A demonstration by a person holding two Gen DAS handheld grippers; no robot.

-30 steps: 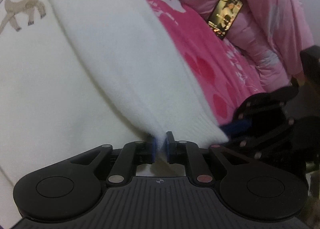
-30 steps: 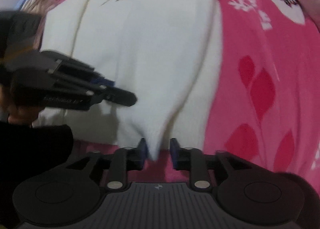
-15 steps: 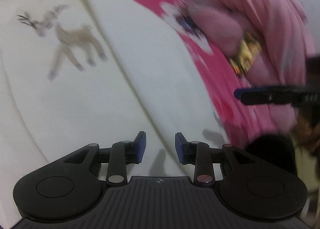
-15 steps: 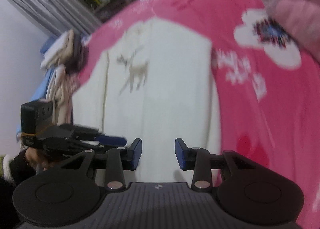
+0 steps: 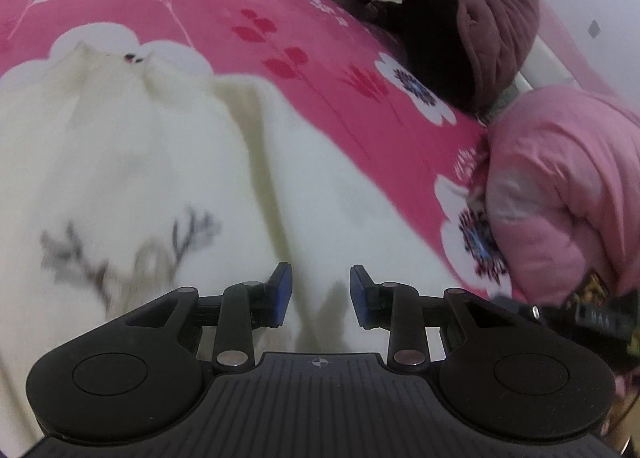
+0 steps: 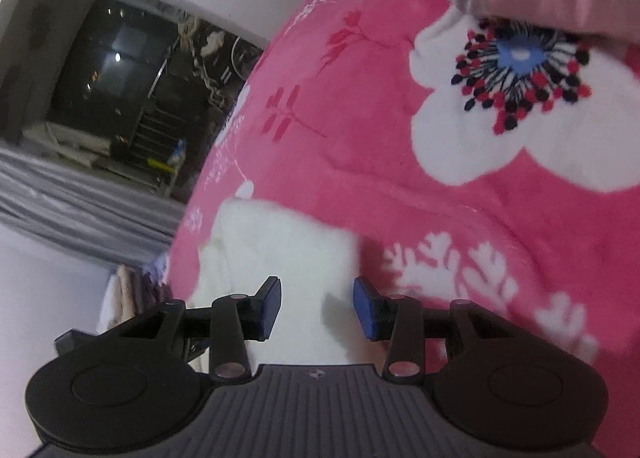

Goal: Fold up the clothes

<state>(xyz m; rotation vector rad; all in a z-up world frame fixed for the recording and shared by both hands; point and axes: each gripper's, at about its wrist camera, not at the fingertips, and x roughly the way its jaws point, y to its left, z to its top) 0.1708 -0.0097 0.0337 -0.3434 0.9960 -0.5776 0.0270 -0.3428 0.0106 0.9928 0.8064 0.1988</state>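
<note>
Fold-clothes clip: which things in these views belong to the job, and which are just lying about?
Part of the job:
- white sweater with the deer motif, spread flat
- left gripper, jaws apart, nothing between
- right gripper, jaws opening, nothing between

Lying about:
- pink floral blanket, the surface under the sweater
- pink padded jacket
- maroon padded jacket
- stacked clothes by the bed edge

My left black two-finger gripper with blue pads (image 5: 320, 294) points downward, its pads parted with nothing between them. My right black gripper with blue pads (image 6: 317, 308) is tilted to one side, its jaws opening, nothing pinched between them.
</note>
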